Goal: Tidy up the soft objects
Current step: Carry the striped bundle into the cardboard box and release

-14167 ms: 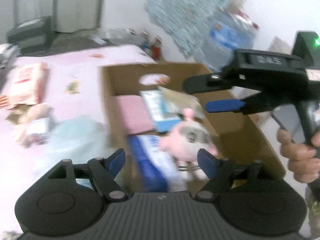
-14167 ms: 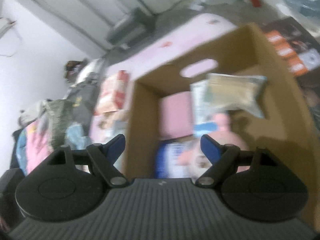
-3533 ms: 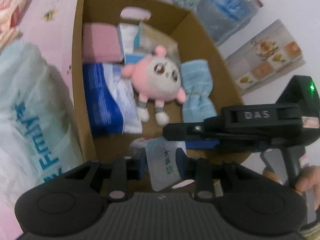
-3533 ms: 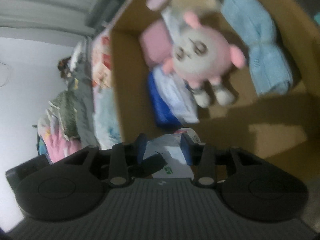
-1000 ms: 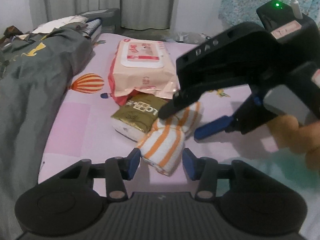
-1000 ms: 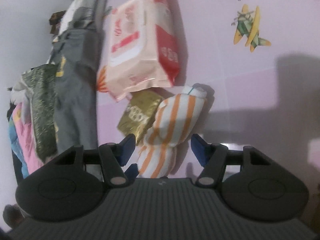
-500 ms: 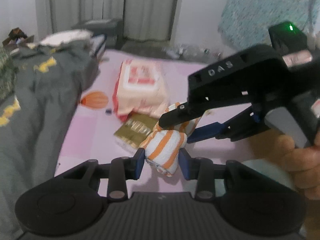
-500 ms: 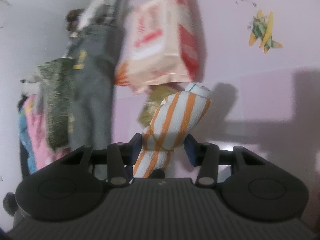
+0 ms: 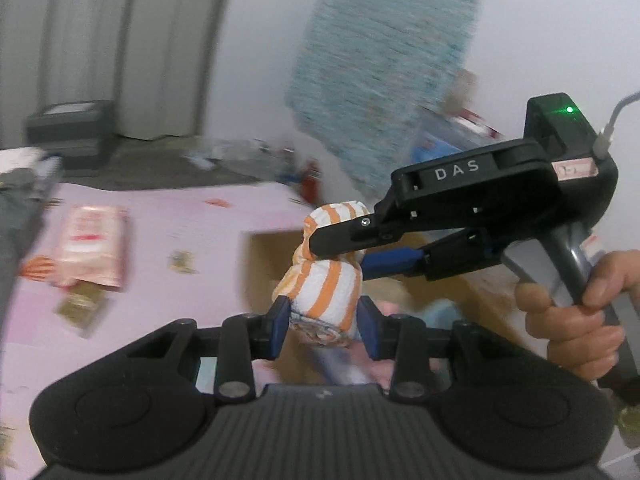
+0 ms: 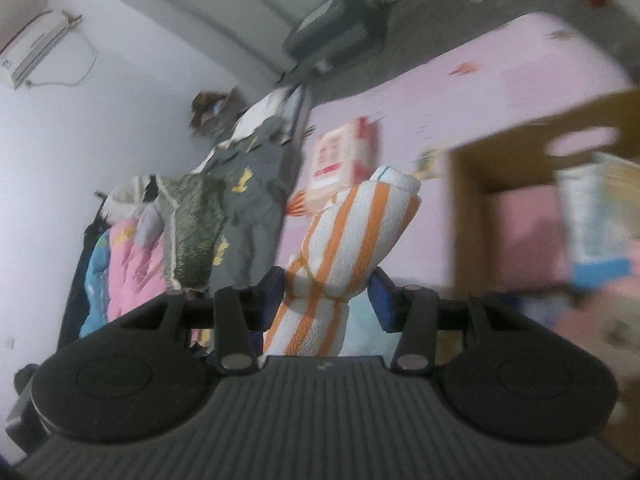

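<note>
An orange-and-white striped towel roll (image 9: pixel 326 280) hangs in the air, held at both ends. My left gripper (image 9: pixel 323 322) is shut on its lower end. My right gripper (image 10: pixel 331 292) is shut on the tied middle of the same towel roll (image 10: pixel 352 240); in the left wrist view the right gripper (image 9: pixel 348 252) comes in from the right, gripping the roll's upper part, with a hand (image 9: pixel 576 320) on its handle. The cardboard box (image 10: pixel 472 184) lies just beyond, blurred, with a pink item (image 10: pixel 528 228) inside.
A wet-wipes pack (image 9: pixel 94 246) and a gold packet (image 9: pixel 80 306) lie on the pink bed sheet (image 9: pixel 160 240) at left. A pile of clothes (image 10: pixel 240 208) sits at the bed's far side. A light blue bag (image 10: pixel 362 320) lies under the grippers.
Both grippers closed on the striped towel roll and lifted it off the bed. They swung away from the wipes pack toward the cardboard box, which has come into view.
</note>
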Motion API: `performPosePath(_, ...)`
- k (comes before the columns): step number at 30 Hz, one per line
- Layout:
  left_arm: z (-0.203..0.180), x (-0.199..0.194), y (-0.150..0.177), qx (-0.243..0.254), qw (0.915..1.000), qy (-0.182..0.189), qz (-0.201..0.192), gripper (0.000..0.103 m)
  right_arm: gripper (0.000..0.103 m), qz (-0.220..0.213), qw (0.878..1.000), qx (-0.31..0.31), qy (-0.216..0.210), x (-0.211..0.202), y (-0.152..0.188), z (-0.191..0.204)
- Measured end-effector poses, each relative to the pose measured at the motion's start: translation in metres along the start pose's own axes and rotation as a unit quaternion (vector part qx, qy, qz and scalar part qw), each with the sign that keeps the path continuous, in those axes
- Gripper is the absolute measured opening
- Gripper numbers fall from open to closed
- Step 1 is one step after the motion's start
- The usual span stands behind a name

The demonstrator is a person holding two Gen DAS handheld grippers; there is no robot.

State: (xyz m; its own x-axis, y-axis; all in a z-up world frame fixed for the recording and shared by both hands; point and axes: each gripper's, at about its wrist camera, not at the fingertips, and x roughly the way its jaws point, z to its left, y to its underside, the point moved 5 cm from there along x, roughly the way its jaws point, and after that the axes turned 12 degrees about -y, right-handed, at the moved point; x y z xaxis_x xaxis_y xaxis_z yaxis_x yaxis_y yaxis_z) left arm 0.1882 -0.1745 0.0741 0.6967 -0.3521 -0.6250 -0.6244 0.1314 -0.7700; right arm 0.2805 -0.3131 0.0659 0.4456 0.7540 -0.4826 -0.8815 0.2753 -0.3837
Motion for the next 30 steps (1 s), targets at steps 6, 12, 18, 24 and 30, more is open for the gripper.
performPosePath(6,-0.073,0.015,0.042,0.037,0.9967,0.058,0.043,0.038,0.045,-0.018,0.998,0.022,0.052,-0.085,0.041,-0.050)
performPosePath(12,-0.111,0.034,0.094,0.070,0.9904,0.070,0.097,0.039,0.045,0.032,0.995,0.015,0.096,-0.101,0.083,-0.095)
performPosePath(18,-0.099,0.035,0.109,0.060,0.9891,0.064,0.118,0.039,0.045,0.106,0.987,-0.023,0.114,-0.077,0.101,-0.121)
performPosePath(24,-0.067,0.022,0.099,0.016,0.9940,0.044,0.099,0.040,0.047,0.186,0.973,-0.068,0.118,-0.040,0.113,-0.128)
performPosePath(30,-0.045,0.006,0.096,-0.003,0.9956,0.028,0.089,0.041,0.056,0.216,0.967,-0.056,0.120,-0.026,0.121,-0.134)
